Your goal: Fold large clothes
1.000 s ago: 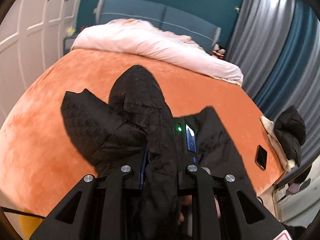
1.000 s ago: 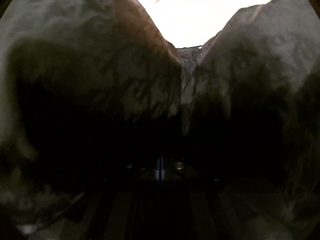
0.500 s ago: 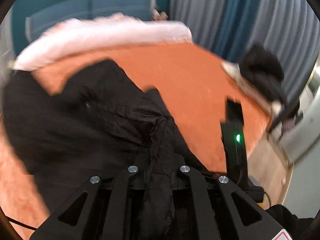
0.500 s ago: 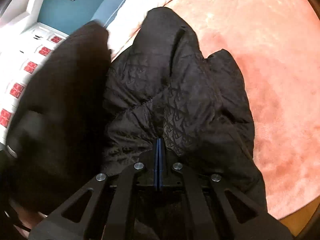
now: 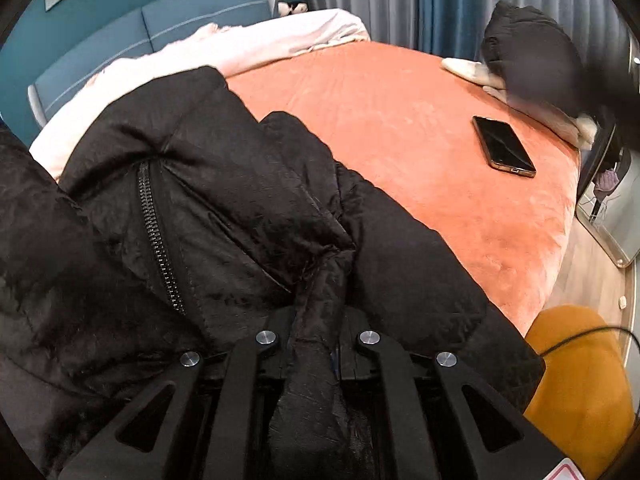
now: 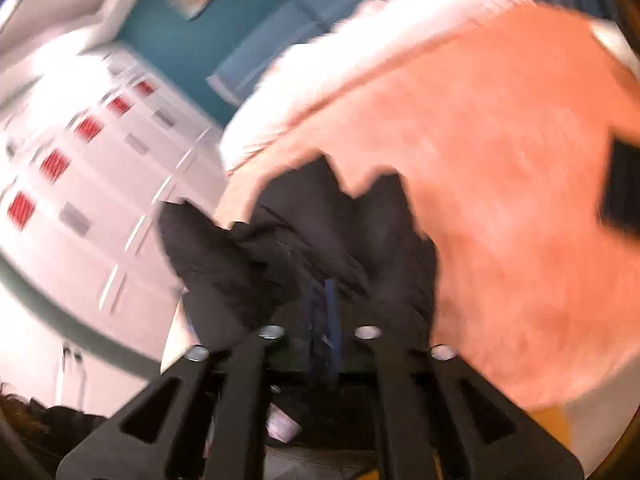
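A large black quilted jacket (image 5: 208, 208) lies bunched on the orange bed cover (image 5: 400, 120), its zipper running down the left side. My left gripper (image 5: 318, 312) is shut on a fold of the jacket's fabric, which runs back between the jaws. In the blurred right wrist view, my right gripper (image 6: 320, 300) is shut on another part of the black jacket (image 6: 304, 232), held over the near edge of the orange bed cover (image 6: 500, 160).
A black phone (image 5: 503, 146) lies on the cover at the right. A folded black garment (image 5: 528, 60) sits on a white one at the far right corner. White bedding (image 5: 248, 48) lies by the blue headboard. A yellow stool (image 5: 580, 392) and white wardrobe (image 6: 80, 152) flank the bed.
Both grippers have swung round with the jacket. The jacket has been pulled towards me and now bunches up close in the left view. The right view has cleared of fabric.
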`<state>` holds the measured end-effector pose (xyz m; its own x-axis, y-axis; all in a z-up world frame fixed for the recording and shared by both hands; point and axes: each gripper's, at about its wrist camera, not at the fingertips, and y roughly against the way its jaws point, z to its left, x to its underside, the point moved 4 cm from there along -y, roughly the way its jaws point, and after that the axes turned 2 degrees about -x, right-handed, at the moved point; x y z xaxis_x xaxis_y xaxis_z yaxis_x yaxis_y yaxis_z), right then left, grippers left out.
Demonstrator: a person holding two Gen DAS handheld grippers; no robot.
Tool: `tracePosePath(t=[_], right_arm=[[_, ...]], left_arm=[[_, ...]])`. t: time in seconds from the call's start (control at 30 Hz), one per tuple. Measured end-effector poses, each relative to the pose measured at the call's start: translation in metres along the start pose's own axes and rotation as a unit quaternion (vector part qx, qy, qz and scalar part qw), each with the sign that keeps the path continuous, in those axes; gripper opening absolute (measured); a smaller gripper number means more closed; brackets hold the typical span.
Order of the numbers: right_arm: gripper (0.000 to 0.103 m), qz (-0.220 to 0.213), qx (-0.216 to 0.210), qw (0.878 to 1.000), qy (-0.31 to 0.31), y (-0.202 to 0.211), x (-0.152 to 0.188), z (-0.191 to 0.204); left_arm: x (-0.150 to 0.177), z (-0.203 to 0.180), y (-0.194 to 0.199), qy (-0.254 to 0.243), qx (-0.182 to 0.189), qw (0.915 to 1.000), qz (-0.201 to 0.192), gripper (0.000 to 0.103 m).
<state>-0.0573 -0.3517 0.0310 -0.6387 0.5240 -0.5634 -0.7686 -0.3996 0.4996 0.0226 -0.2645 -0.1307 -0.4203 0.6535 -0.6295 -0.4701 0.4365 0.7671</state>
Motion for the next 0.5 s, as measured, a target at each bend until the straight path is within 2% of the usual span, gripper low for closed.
tracePosePath(t=[0.03,0.07,0.1,0.13,0.2,0.33,0.37,0.43,0.5], right_arm=[[0.042,0.008,-0.005,1.0,0.029,-0.012,-0.008,0.019],[0.065,0.025,-0.021,0.997,0.064,-0.022,-0.021,0.041],[0.072,0.042,-0.036,0.994,0.091,-0.024,-0.029,0.05],[0.072,0.079,-0.064,0.986,0.135,-0.037,-0.04,0.076],[0.072,0.136,-0.099,0.969,0.181,-0.06,-0.052,0.092],[0.071,0.269,-0.07,0.924,0.262,-0.139,-0.041,0.128],[0.068,0.292,-0.059,0.914,0.274,-0.152,-0.036,0.132],[0.052,0.329,-0.053,0.896,0.292,-0.17,-0.028,0.144],[0.011,0.344,-0.053,0.892,0.288,-0.18,-0.028,0.149]], left_arm=[[0.002,0.0,0.003,-0.001,0.003,1.0,-0.007,0.006],[0.004,0.0,0.005,-0.002,0.005,0.9999,-0.009,0.006],[0.005,0.0,0.007,-0.004,0.005,0.9999,-0.011,0.006],[0.006,0.001,0.01,-0.005,0.004,0.9999,-0.013,0.006],[0.008,0.0,0.013,-0.01,0.001,0.9997,-0.022,0.006],[0.009,-0.006,0.016,-0.012,-0.001,0.9993,-0.037,0.006],[0.009,-0.006,0.018,-0.013,-0.002,0.9991,-0.041,0.006],[0.01,-0.007,0.024,-0.019,-0.004,0.9988,-0.046,0.007],[0.013,-0.008,0.038,-0.033,-0.007,0.9977,-0.059,0.008]])
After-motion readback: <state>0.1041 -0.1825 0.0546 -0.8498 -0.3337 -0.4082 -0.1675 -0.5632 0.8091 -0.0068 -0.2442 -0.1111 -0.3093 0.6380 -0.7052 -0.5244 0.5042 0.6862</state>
